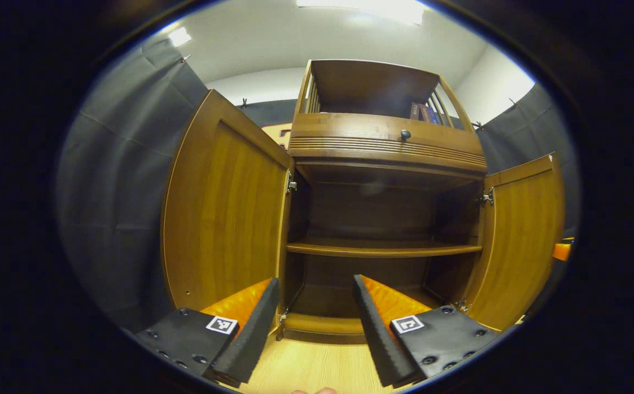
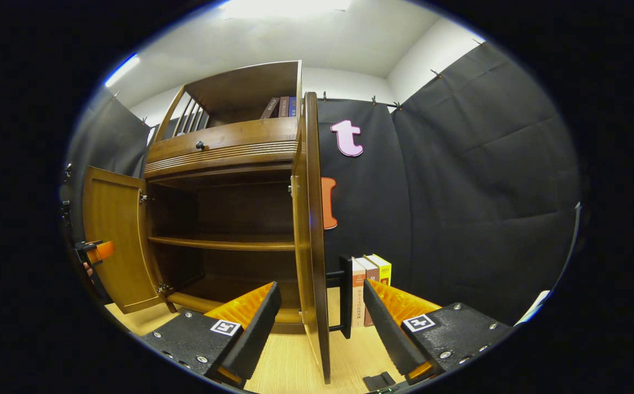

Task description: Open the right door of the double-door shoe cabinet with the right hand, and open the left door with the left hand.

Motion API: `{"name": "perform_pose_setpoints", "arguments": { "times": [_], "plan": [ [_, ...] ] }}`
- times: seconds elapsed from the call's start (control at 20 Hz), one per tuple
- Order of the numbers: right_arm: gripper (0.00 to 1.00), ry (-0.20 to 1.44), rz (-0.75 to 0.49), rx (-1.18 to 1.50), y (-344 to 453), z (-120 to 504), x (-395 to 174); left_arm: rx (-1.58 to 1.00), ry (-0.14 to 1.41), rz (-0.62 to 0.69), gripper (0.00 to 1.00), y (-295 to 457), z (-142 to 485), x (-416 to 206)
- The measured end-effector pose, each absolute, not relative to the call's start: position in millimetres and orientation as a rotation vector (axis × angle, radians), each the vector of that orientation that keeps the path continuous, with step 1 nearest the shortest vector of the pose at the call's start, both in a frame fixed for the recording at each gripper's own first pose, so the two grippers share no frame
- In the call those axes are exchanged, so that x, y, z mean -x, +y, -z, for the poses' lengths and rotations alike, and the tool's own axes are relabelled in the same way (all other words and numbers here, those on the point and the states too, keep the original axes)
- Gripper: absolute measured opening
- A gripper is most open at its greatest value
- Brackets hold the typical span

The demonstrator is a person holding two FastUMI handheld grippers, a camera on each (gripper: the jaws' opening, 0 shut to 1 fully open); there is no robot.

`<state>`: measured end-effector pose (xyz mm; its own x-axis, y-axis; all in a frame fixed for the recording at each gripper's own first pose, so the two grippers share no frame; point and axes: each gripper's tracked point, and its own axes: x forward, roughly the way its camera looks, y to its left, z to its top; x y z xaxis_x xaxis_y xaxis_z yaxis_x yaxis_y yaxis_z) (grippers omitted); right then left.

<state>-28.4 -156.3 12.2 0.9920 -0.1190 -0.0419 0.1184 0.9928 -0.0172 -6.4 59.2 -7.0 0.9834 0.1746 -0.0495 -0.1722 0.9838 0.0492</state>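
The shoe cabinet point(image 1: 385, 164) stood with left door point(image 1: 224, 213) and right door point(image 2: 312, 230) swung wide, its shelf point(image 1: 382, 250) bare; left tongs point(image 1: 317, 328) and right tongs point(image 2: 322, 328) were spread, gripping nothing.

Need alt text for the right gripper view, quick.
The right door stands open, edge-on between the right gripper's spread fingers, its handle free. The left door is open too, and books stand beside the cabinet.
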Motion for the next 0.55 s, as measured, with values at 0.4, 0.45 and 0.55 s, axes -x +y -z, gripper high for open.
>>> {"name": "perform_pose_setpoints", "arguments": {
  "times": [0.4,0.45,0.55],
  "plan": [
    [0.92,0.061,0.092,0.005,-145,-2,25,-0.065,0.056,-0.18,0.93,59,8,7],
    [0.92,0.063,0.093,0.006,-144,-1,25,-0.065,0.056,-0.182,0.93,59,9,6],
    [0.99,0.065,0.094,0.003,-144,-1,26,-0.066,0.06,-0.184,0.93,60,10,7]
  ]
}}
